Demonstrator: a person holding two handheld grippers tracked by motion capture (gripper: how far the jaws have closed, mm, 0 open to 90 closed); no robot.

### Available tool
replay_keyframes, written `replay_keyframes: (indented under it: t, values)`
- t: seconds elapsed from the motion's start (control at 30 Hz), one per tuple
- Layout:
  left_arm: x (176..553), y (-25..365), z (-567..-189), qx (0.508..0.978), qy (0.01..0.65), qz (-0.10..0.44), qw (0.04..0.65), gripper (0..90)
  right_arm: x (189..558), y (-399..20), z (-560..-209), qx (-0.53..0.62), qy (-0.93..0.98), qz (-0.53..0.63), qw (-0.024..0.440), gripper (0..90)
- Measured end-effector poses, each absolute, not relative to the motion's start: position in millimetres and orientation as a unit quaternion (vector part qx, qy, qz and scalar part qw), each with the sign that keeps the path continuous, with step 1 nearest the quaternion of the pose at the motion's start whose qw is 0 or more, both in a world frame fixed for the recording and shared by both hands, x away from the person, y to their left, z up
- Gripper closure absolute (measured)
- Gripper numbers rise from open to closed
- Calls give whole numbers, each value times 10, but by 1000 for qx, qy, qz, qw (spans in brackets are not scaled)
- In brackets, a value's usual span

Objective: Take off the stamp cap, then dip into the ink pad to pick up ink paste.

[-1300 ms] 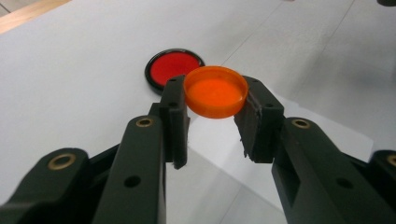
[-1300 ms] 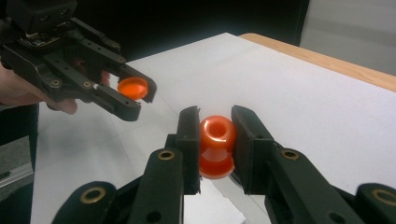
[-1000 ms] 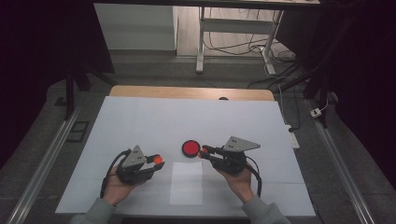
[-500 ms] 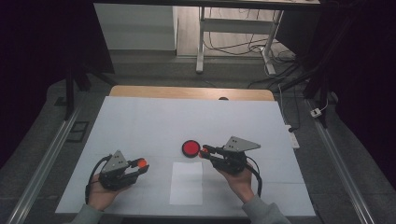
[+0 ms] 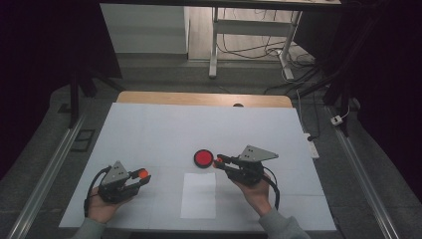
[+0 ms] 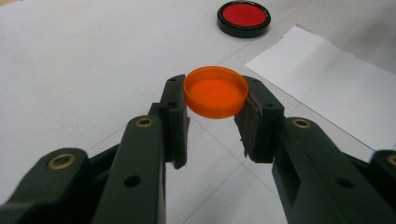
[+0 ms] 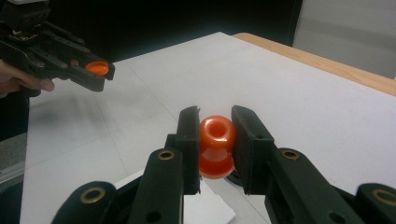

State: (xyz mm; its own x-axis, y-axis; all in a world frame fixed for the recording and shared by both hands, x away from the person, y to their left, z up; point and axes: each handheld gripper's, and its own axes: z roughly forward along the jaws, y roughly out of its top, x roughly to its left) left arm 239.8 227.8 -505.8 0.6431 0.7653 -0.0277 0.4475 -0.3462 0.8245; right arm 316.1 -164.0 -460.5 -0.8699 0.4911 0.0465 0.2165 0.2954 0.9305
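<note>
L claw [image 6: 215,116] round orange cap [image 6: 215,91]

High view: you look from above, forward and down over the whole white surface [image 5: 164,129].
Gripper views: each sits close, low, looking along its black jaws.
Shared: round black-rimmed red disc [image 5: 203,158] [image 6: 243,17].

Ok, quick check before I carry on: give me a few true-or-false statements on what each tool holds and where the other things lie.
1. The left tool holds an orange cap. True.
2. The right tool is open with nothing in it. False: it is shut on an orange bottle.
3. The red disc lies on the table, near the right tool. True.
4. The white sheet lies under the red disc. False: the disc lies apart from it, on the table's far side of the sheet.
</note>
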Motion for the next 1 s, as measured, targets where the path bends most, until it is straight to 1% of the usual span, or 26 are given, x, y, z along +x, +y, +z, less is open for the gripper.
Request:
replay_keyframes:
  t: [1.0]
  values:
    - [2431,2251,-5092,802,380,184,423,647,3197,-1609,-4623,227,797,545,127,721]
